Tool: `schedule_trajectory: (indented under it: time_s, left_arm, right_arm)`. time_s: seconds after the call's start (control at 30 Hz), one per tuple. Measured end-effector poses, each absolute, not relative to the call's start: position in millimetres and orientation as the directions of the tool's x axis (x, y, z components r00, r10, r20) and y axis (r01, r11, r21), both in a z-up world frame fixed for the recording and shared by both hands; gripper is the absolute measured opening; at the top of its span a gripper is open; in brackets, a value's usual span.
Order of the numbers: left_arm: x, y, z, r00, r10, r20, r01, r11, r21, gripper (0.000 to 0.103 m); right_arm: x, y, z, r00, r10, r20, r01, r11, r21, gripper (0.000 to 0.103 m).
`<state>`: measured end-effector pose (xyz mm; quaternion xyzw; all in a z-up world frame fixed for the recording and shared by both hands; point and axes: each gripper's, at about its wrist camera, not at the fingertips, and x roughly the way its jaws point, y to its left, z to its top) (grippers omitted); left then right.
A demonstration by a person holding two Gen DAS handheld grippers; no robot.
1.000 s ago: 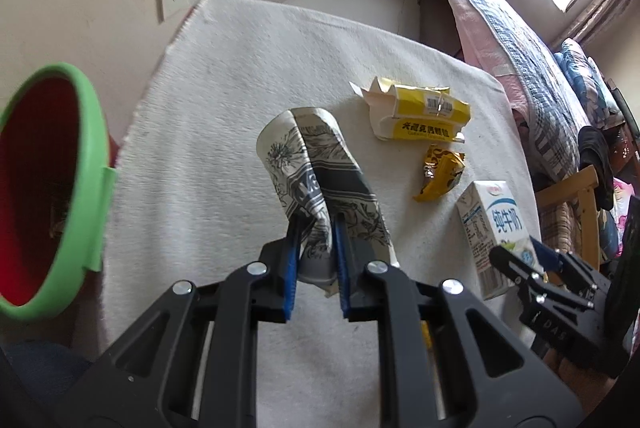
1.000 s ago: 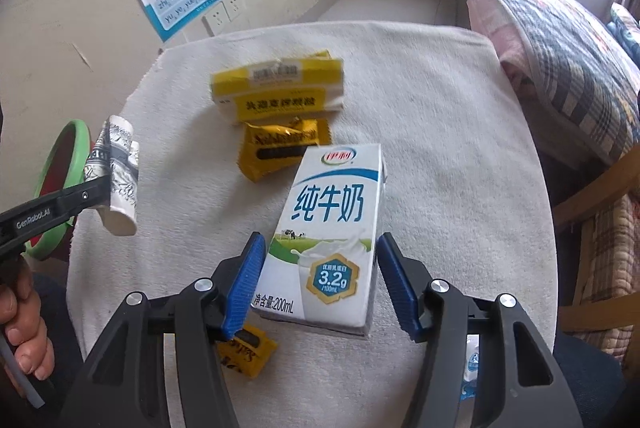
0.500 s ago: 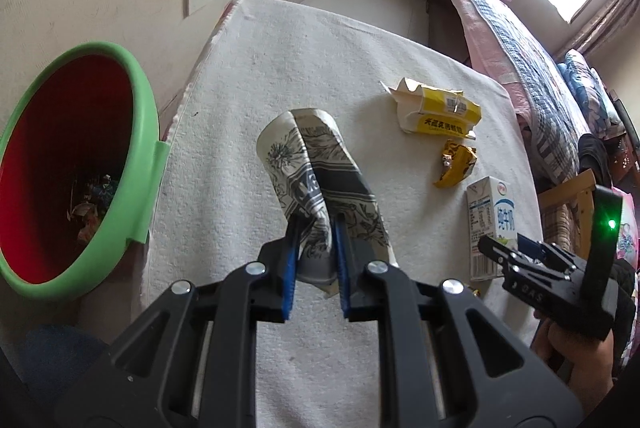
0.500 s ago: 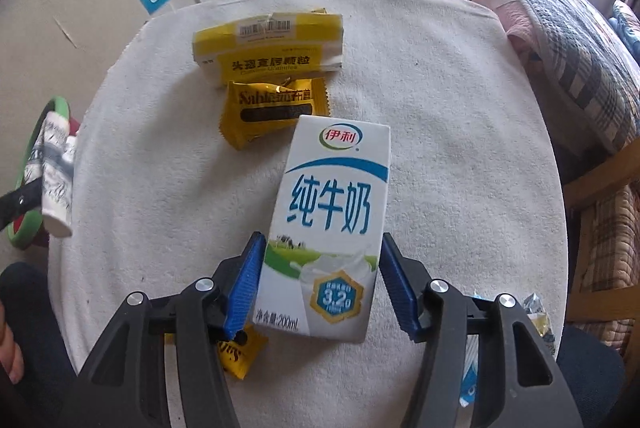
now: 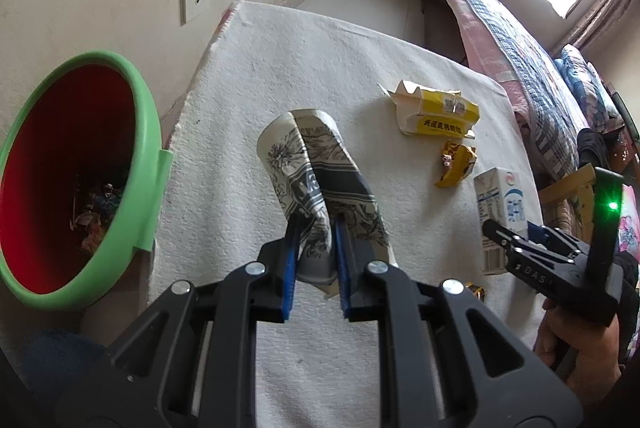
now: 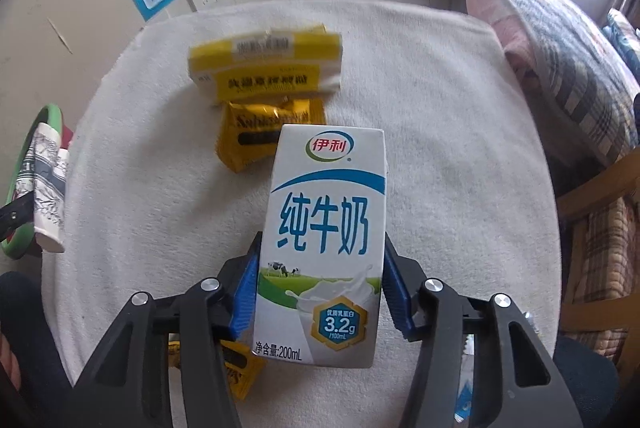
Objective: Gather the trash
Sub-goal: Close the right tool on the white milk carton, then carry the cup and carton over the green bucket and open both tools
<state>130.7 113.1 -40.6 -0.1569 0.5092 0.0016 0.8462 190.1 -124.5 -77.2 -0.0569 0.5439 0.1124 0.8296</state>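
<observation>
My left gripper point(image 5: 314, 224) is shut on a crumpled grey-patterned paper cup point(image 5: 312, 164) and holds it above the white-covered table point(image 5: 280, 76), near the table's left edge. Beside that edge stands a green-rimmed red bin point(image 5: 148, 132) with scraps inside. The jaws of my right gripper point(image 6: 320, 268) are closing on a white and blue milk carton point(image 6: 324, 228), and its blue pads touch both sides. The left wrist view shows the same carton point(image 5: 500, 204) at the table's right edge. In the right wrist view the cup point(image 6: 44, 188) hangs at far left.
A torn yellow box point(image 5: 440, 112) and a yellow snack wrapper point(image 5: 456, 164) lie beyond the carton. A smaller yellow wrapper point(image 6: 240, 368) lies under the right gripper. A bed point(image 5: 520, 40) runs along the right, a wooden chair point(image 6: 600, 196) stands nearby, and a wall with posters is behind.
The left gripper carried the cup left toward the bin, which now shows fully. The right gripper's jaws narrowed onto the milk carton's sides.
</observation>
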Motion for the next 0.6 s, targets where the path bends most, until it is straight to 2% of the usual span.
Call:
schedule_trajectory:
  time_s: [0.3,0.6]
  left_arm:
    - [121,133,-20,0.525,-0.124,-0.842,-0.190,0.947,-0.258,0.016]
    - [102,185,1,0.559,-0.047,-0.828,-0.263,0.936,-0.232,0.016]
  right_arm:
    - [178,-107,-32,0.454,0.188,-0.871,-0.293,0.955,0.053,0.052]
    - [174,-52,-8,0.463,0.275,-0.842,-0.385,0.919,0.088,0.052]
